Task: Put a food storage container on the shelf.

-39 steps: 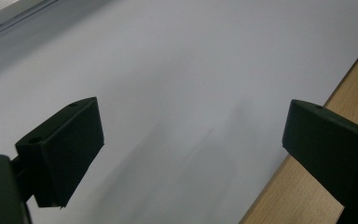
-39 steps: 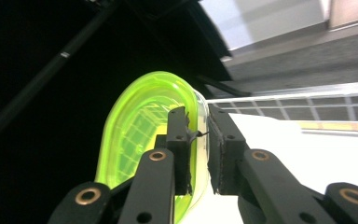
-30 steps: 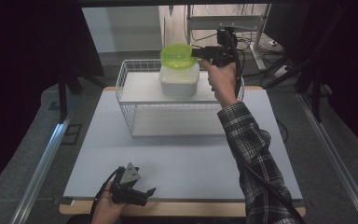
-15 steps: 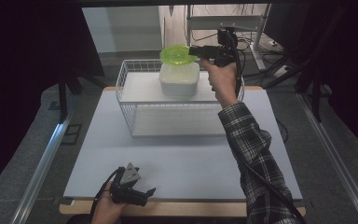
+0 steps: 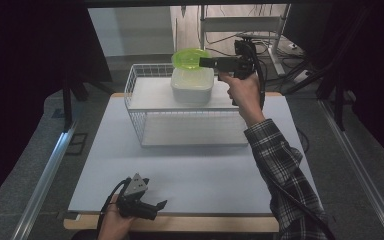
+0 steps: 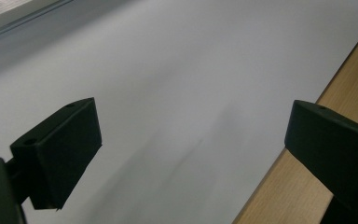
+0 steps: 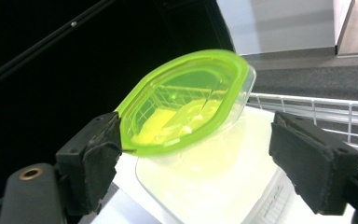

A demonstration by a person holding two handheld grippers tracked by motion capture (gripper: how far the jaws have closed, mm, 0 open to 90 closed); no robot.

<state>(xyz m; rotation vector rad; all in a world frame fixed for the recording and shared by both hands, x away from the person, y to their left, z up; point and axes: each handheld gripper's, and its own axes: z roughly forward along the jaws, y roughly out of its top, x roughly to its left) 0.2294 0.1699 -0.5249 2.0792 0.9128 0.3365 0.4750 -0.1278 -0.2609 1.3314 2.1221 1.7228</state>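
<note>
White matting (image 5: 200,165) covers your table, and on it a wire basket (image 5: 145,107) holds a white lidded container (image 5: 192,86) with the green-lidded tub (image 5: 190,59) resting tilted on top. Your right gripper (image 5: 206,62) has just been opening; its jaws stand spread with the tub's lid (image 7: 186,102) between them, the left pad at its rim. Your left gripper (image 5: 155,206) rests at the near table edge, jaws wide apart with nothing between them.

One wire basket (image 5: 140,107) stands on the table at about twelve o'clock from the centre. Two food containers are stacked on it: one white lidded container (image 5: 192,86) below, and one clear container with a green lid (image 5: 190,58) on top, toward one o'clock. Two handheld grippers are in view: the right gripper (image 5: 202,62) at one o'clock and the left gripper (image 5: 161,205) at seven o'clock. One white mat (image 5: 190,170) covers the one wooden table (image 5: 180,223).
</note>
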